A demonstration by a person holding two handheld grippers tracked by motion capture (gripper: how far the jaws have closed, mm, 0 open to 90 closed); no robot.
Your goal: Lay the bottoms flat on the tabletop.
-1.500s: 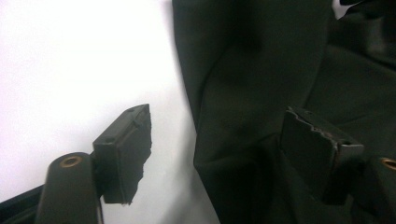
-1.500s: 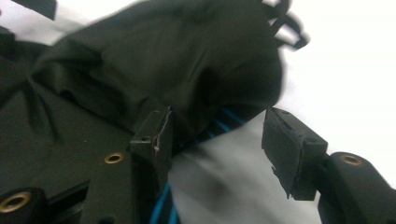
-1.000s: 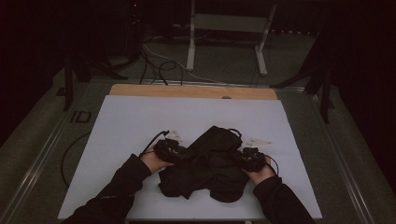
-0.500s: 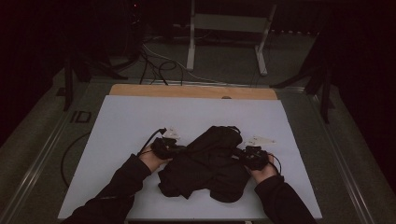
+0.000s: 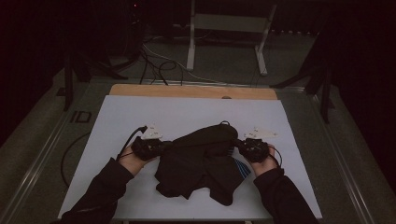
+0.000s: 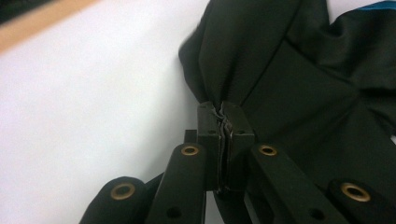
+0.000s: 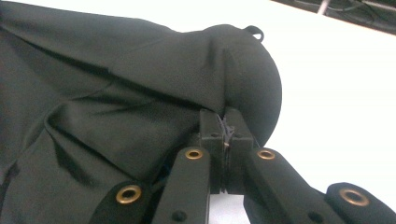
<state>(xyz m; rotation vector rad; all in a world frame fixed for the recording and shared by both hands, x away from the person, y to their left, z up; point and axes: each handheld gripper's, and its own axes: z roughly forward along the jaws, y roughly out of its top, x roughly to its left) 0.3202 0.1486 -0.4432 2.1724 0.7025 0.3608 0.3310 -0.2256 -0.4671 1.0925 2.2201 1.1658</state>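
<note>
black garment [image 5: 201,161] stretched between tongs — left tongs [image 5: 161,146], right tongs [image 5: 239,146]; both pinching edges

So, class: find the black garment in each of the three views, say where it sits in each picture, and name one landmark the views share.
High view: the black garment lies low and centre, stretched between the left gripper and the right gripper.
Left gripper view: it fills the upper right, its edge pinched in the jaws at centre.
Right gripper view: it covers the left and centre, pinched at centre.
Shared landmark: the white sheet under it.
</note>
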